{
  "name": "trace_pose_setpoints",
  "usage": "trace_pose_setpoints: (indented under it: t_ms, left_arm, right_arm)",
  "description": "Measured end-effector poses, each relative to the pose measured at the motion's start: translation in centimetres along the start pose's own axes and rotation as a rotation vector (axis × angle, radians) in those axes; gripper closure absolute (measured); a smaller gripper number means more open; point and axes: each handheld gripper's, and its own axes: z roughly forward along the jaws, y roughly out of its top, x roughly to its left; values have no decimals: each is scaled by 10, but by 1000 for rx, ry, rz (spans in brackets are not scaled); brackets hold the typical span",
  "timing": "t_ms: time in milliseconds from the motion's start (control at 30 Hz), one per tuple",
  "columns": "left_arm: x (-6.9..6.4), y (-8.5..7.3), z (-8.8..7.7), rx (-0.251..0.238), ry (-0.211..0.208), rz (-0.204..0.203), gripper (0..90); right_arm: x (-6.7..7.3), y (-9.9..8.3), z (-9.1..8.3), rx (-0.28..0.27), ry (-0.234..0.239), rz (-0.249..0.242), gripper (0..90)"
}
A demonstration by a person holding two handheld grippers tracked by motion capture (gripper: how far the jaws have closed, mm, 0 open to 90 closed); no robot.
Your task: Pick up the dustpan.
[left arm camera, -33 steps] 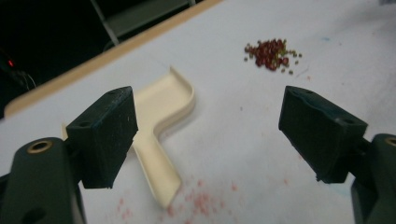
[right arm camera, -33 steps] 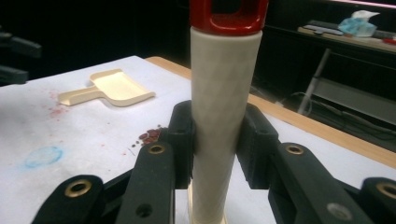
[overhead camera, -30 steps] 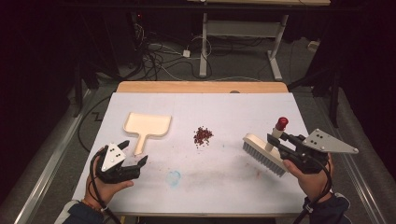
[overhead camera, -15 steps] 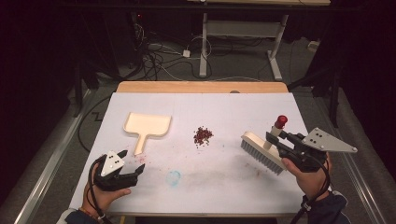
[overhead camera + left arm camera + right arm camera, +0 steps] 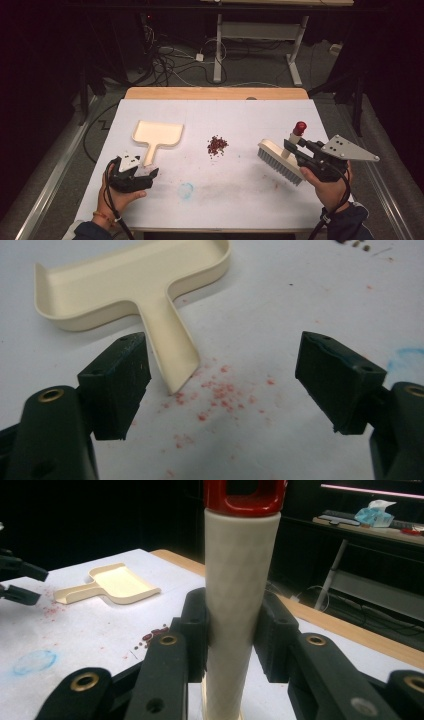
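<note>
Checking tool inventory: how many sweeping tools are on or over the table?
2. The cream dustpan lies on the table's left side, handle toward the open left hand-held gripper. The brush is at the right, its handle clamped in the right hand-held gripper.

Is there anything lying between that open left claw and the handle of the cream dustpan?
Nothing visible. The left claw stands open just short of the cream plastic dustpan, whose handle end points into the gap beside one jaw. Between them lies the white tabletop, dotted with faint red specks.
</note>
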Motion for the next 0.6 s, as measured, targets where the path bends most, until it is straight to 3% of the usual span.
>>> trace_pose_setpoints:
  t_ms: [67, 133, 233, 333, 433, 600]
  left_arm:
    - [9, 5, 11, 21, -1, -52, 213]
    - [13, 10, 18, 28, 2, -76, 213]
    - [18, 14, 26, 44, -2, -92, 212]
    - [22, 22, 43, 107, 5, -110, 212]
    - [23, 25, 50, 125, 5, -118, 213]
    - [30, 33, 63, 168, 41, -151, 279]
  right_arm:
    - [0, 0, 0, -3, 1, -1, 699]
    - [0, 1, 0, -5, 0, 0, 699]
    - [0, 1, 0, -3, 0, -2, 699]
    - [0, 0, 0, 2, -1, 0, 699]
    - [0, 0, 0, 6, -1, 5, 699]
    - [0, -1, 2, 13, 2, 5, 699]
